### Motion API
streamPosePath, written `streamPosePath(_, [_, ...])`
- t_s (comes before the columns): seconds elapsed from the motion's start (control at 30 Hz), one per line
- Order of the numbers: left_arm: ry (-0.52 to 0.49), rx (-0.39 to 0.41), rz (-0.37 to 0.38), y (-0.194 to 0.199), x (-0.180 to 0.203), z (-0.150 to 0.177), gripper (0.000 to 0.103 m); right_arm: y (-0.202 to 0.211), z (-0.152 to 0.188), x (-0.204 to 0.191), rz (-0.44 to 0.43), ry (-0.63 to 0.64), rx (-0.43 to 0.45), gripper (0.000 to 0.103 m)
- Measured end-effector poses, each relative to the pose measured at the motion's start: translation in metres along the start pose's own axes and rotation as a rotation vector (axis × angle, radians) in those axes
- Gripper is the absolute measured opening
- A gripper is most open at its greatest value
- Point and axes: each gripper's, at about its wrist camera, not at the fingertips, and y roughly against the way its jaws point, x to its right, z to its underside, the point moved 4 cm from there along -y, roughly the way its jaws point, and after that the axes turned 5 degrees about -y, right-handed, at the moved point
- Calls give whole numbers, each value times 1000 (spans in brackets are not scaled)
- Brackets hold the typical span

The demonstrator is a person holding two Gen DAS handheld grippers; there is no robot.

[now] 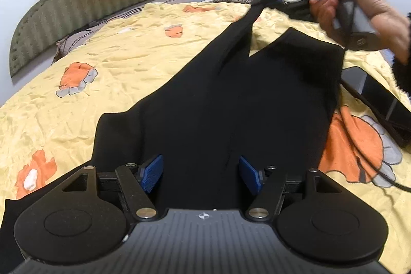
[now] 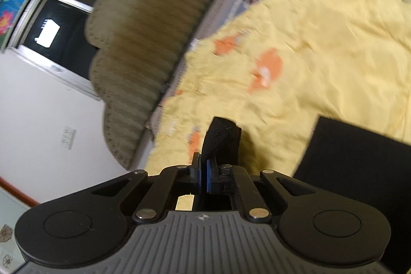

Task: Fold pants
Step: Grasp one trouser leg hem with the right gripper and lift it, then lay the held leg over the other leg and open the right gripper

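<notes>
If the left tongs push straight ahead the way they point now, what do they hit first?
Most likely the black pants. The left tongs stand open, angled down over the fabric spread on the yellow bedspread, with nothing else between the pads. How far above the cloth they hover is unclear.

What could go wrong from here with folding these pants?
1. The right tool pinches only the tip of one leg, so it may slip out.
2. The left tool is open above the pants, so pulling may drag them.
3. A cable lies beside the pants and could snag.
</notes>
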Motion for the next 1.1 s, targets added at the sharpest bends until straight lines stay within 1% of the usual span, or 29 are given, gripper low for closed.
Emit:
streamPosePath(0.07, [3,3,-1,-2,-1,-2,69,10,-5,-14,-40,31,10,4])
streamPosePath(0.13, [5,3,-4,-3,-1,-3,67,20,-10,-26,-79,53,21,4])
streamPosePath(0.17, [7,5,2,-3,0,-4,60,24,-12,-33,-100,64,24,4])
streamPosePath(0.2, [13,7,10,-3,1,-4,43,28,-14,-38,-115,75,28,4])
streamPosePath(0.23, [21,2,18,-3,1,-5,36,30,-15,-45,-125,92,32,4])
streamPosePath(0.27, [33,-4,24,-4,0,-5,22,31,-17,-51,-133,108,32,4])
streamPosePath(0.3, [51,-1,22,-3,-2,-6,10,29,-18,-55,-135,115,29,4])
streamPosePath(0.37, [74,11,4,1,-5,-9,5,18,-19,-63,-124,130,2,4])
streamPosePath(0.43, [87,30,-48,7,-13,-14,3,6,-20,-71,-120,134,-27,4])
streamPosePath(0.47, [96,46,-92,11,-18,-17,3,3,-22,-77,-136,127,-34,4])
streamPosePath(0.53, [113,100,-202,28,-30,-27,3,13,-27,-90,-194,148,-6,4])
streamPosePath(0.57, [119,132,-223,38,-33,-32,3,23,-29,-96,-220,178,19,4])
streamPosePath(0.6, [124,155,-218,47,-34,-36,4,33,-30,-98,-235,200,41,4])
streamPosePath(0.67, [116,143,-161,52,-28,-40,6,51,-32,-83,-207,209,68,4])
streamPosePath(0.73, [101,91,-95,46,-11,-36,7,64,-33,-45,-118,165,75,4])
streamPosePath(0.8, [35,31,-40,31,12,-24,8,76,-29,1,-4,109,70,4])
streamPosePath(0.87, [-24,-9,-39,20,29,-13,9,88,-24,47,77,22,59,4])
streamPosePath(0.93, [-56,-36,-44,14,37,-6,9,98,-17,75,124,-31,64,4])
streamPosePath(1.0, [-64,-28,-47,16,35,-5,8,109,-10,89,133,-55,75,4])
streamPosePath(1.1, [-45,-16,-32,23,29,-8,8,123,-4,92,139,-44,91,4])
